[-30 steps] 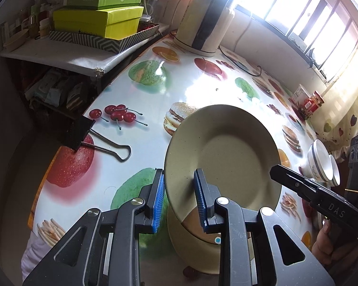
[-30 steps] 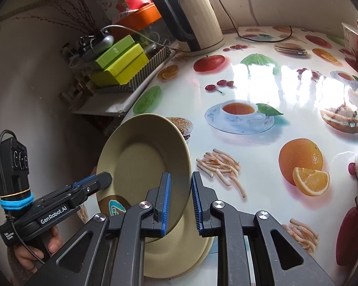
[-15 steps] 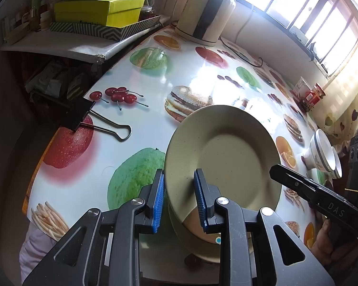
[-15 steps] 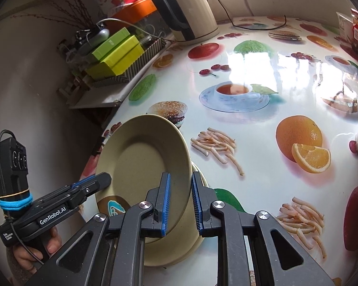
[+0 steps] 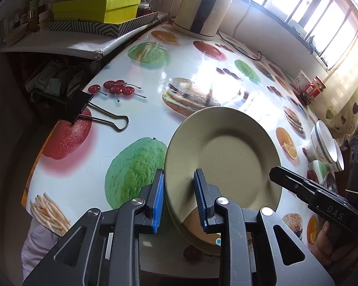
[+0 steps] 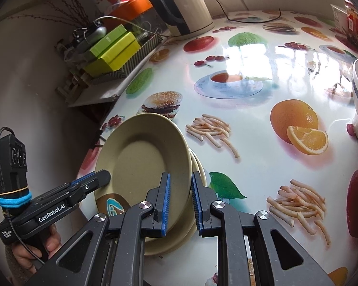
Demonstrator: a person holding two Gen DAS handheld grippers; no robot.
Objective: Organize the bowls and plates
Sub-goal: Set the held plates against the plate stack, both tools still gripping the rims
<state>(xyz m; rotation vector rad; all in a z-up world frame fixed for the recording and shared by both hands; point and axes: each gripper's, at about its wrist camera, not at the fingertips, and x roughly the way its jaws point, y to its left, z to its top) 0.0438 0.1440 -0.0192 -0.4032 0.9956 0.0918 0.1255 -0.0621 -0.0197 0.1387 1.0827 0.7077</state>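
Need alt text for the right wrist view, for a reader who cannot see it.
The right gripper clamps the rim of a tilted beige plate above other plates on a food-print table. The left gripper grips the opposite rim.

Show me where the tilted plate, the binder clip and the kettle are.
tilted plate [image 5: 229, 157], left wrist view, on its inner well.
binder clip [image 5: 77, 104], left wrist view, on its black body.
kettle [image 6: 188, 7], right wrist view, on its cream side.

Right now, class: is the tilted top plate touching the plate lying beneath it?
Touching. In the right wrist view the tilted top plate rests its lower edge on the plate beneath, with no gap visible there.
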